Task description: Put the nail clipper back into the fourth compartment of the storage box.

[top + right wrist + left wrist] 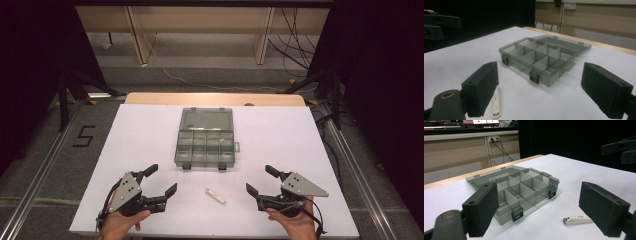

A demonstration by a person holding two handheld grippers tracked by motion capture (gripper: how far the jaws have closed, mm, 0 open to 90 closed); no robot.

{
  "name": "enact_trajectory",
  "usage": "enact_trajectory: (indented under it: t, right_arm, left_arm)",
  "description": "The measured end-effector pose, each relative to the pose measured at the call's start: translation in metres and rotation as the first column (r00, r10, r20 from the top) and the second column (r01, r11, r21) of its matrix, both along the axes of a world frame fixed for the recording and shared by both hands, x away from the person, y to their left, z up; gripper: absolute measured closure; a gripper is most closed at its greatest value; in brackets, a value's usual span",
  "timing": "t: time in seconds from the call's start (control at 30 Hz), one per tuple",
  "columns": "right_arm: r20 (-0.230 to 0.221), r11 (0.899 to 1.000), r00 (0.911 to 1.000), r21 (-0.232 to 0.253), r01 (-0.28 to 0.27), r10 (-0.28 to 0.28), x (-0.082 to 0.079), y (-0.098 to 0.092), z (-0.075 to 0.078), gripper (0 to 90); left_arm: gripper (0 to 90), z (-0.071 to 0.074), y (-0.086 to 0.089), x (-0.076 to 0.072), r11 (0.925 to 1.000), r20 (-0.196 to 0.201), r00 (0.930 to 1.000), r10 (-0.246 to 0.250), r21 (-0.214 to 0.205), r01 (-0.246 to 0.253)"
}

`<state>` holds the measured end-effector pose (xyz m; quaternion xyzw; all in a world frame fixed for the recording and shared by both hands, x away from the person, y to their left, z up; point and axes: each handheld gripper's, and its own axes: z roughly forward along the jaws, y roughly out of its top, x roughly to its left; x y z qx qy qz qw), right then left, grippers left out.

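- The left hand-held gripper (162,180) is held low over the near left part of the white tabletop (140,145), its jaws spread wide with nothing between them.
- The right hand-held gripper (259,180) is held over the near right part, its jaws likewise wide apart and empty.
- A small cream-coloured nail clipper (215,196) is seen lying flat on the tabletop between the two hand-held grippers, touched by neither.
- In the left gripper view the clipper (576,219) is seen just beside the right-hand jaw, its metal end turned toward the box.
- In the right gripper view the clipper (496,102) is partly hidden behind the left-hand jaw.
- A smoky transparent compartment box (206,147) is set farther back at the middle of the tabletop, well apart from the clipper.
- Its lid (207,120) is laid open flat behind it, and two dark latches are seen on its near wall.
- The compartments appear empty, though the tinted plastic makes this hard to confirm.
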<state>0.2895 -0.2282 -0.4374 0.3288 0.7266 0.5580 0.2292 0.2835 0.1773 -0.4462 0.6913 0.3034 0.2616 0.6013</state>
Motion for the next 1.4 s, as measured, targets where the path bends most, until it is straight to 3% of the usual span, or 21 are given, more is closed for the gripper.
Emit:
enact_trajectory:
  t: [0.2,0.27,0.3,0.37,0.5,0.6,0.7,0.73,0.9,1.23,1.27,1.33,1.37,1.4]
  right_arm:
    - [0.001,1.000,1.0000,0.007,-0.009,0.009,-0.001,0.000,0.000,15.6]
    - [-0.011,1.000,0.9998,-0.016,-0.014,0.014,-0.002,0.000,0.002,15.6]
    - [0.016,1.000,0.9999,-0.011,-0.005,0.005,-0.001,0.001,0.001,15.6]
    - [0.006,1.000,0.9999,-0.009,-0.008,0.008,-0.002,0.003,0.001,15.6]
    - [0.004,0.999,1.0000,-0.047,-0.009,0.009,-0.003,0.005,0.004,15.7]
    - [0.030,0.998,0.9995,-0.069,0.001,0.001,-0.003,0.009,0.007,15.7]
    - [0.032,0.995,0.9990,-0.091,-0.029,0.032,-0.001,0.015,0.012,15.8]
    - [0.053,0.994,0.9978,-0.101,-0.036,0.041,0.002,0.016,0.013,15.8]
    - [0.037,0.989,0.9968,-0.130,-0.065,0.070,0.004,0.026,0.019,16.0]
    - [0.005,0.964,0.9892,-0.227,-0.142,0.147,0.014,0.052,0.022,16.0]
    - [-0.001,0.955,0.9873,-0.252,-0.154,0.159,0.016,0.056,0.022,16.0]
    - [-0.005,0.952,0.9867,-0.262,-0.158,0.163,0.017,0.059,0.022,16.0]
    - [-0.032,0.942,0.9840,-0.286,-0.177,0.175,0.020,0.062,0.022,16.0]
    - [-0.032,0.942,0.9840,-0.286,-0.177,0.175,0.020,0.062,0.022,16.0]
  left_arm:
    - [15.7,0.000,-0.001,0.000,1.0000,-0.002,1.0000,-0.004,0.002,0.004]
    - [15.7,0.000,-0.001,0.001,1.0000,-0.001,1.0000,-0.006,0.003,0.006]
    - [15.7,0.000,-0.001,0.000,1.0000,-0.001,1.0000,-0.006,0.003,0.006]
    - [15.7,0.000,-0.001,0.001,1.0000,0.004,1.0000,-0.006,0.007,0.006]
    - [15.7,0.000,-0.001,0.001,1.0000,-0.003,1.0000,-0.002,0.002,0.002]
    - [15.6,-0.001,-0.002,0.002,1.0000,0.007,0.9999,-0.009,0.003,0.009]
    - [15.7,-0.001,-0.001,0.001,1.0000,-0.002,1.0000,-0.004,0.006,0.004]
    - [15.6,-0.001,-0.001,0.001,1.0000,0.000,1.0000,-0.004,0.005,0.004]
    - [15.7,-0.001,-0.001,0.001,1.0000,-0.002,1.0000,-0.002,0.003,0.002]
    - [15.7,-0.001,-0.001,0.002,1.0000,-0.001,1.0000,-0.001,0.004,0.001]
    - [15.7,-0.001,-0.001,0.003,1.0000,0.009,0.9999,-0.007,0.000,0.007]
    - [15.7,-0.001,-0.001,0.002,1.0000,0.006,1.0000,-0.006,-0.003,0.006]
    - [15.7,-0.001,-0.001,0.003,1.0000,0.009,0.9999,-0.007,0.000,0.007]
    - [15.7,-0.001,-0.001,0.003,1.0000,0.009,0.9999,-0.007,-0.001,0.007]
